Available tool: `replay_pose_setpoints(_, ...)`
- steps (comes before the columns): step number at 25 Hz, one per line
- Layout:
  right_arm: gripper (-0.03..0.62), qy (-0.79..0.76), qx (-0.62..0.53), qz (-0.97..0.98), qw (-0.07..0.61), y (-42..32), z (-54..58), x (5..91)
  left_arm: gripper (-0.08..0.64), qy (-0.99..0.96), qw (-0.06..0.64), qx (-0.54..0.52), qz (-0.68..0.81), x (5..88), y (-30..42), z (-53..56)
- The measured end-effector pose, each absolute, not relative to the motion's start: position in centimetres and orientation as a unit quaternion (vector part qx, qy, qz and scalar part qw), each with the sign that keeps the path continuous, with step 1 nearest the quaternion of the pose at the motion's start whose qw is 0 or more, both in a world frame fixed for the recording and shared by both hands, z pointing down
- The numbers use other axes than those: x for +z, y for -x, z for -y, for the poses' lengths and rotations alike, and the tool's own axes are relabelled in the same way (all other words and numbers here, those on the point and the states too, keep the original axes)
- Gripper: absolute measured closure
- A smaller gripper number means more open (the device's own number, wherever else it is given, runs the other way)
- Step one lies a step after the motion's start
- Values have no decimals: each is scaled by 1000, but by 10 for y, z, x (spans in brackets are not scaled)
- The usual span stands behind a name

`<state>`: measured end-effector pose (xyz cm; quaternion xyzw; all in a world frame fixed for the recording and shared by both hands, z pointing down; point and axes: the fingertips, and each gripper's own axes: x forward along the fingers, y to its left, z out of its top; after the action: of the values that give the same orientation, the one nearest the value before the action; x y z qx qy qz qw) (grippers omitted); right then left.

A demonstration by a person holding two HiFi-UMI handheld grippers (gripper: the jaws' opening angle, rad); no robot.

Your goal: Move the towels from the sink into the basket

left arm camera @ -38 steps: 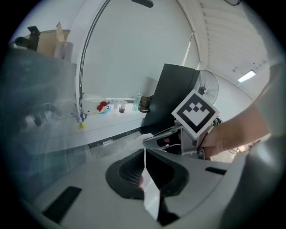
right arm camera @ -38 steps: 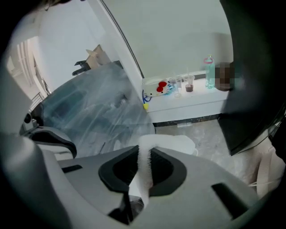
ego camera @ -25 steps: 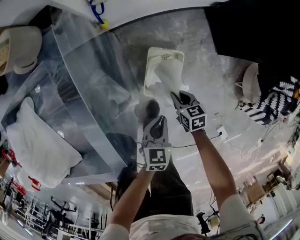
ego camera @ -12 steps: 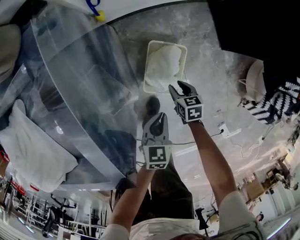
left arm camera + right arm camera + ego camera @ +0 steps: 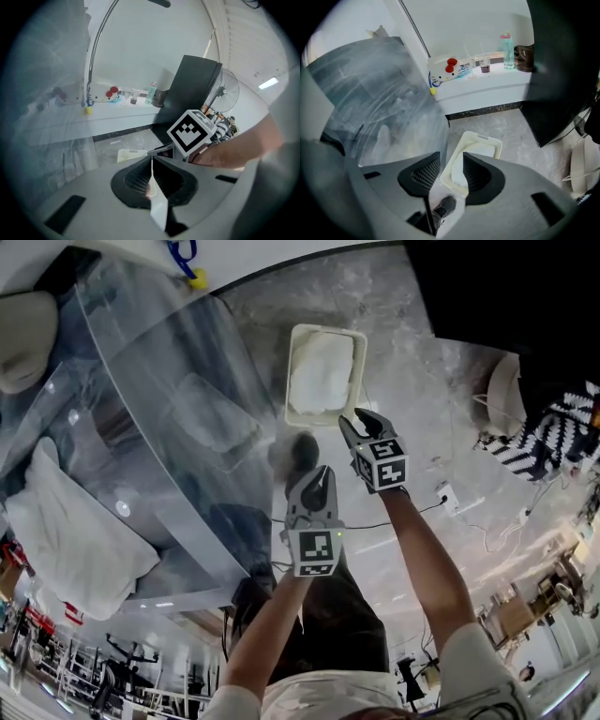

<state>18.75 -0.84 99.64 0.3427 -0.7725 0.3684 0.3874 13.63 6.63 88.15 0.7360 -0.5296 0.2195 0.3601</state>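
Observation:
A cream basket (image 5: 292,371) stands on the grey floor with a white towel (image 5: 322,376) lying in it. My right gripper (image 5: 357,418) hangs over the basket's near edge. It is open; its jaws have just swung apart and then eased in a little, and nothing is between them. In the right gripper view the basket (image 5: 497,143) and its towel (image 5: 480,150) show beyond the right gripper (image 5: 451,164). My left gripper (image 5: 322,472) is shut and empty, just nearer than the right one. Another white towel (image 5: 80,531) lies on the shiny sink (image 5: 169,381) at the left.
A dark shoe (image 5: 302,451) stands on the floor between the sink's edge and the basket. A black cabinet (image 5: 497,296) fills the upper right. A white fan (image 5: 502,404), a striped cloth (image 5: 553,432) and a wall socket with its cable (image 5: 443,502) lie to the right.
The right gripper held a white towel over the basket; its jaws opened, the towel now lies in the basket, and the gripper has sunk a little. The left gripper stayed put.

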Motion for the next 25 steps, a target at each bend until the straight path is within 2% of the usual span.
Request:
replay_pose_setpoints(15,479,-342,353,793,360,-179,0,876,546,-758,344,208,514,780,-152,-72)
replay_pose_setpoints(25,508,-346,338,806,341,-165,-3,761,546,-768,355,183,501,682,-128,-70)
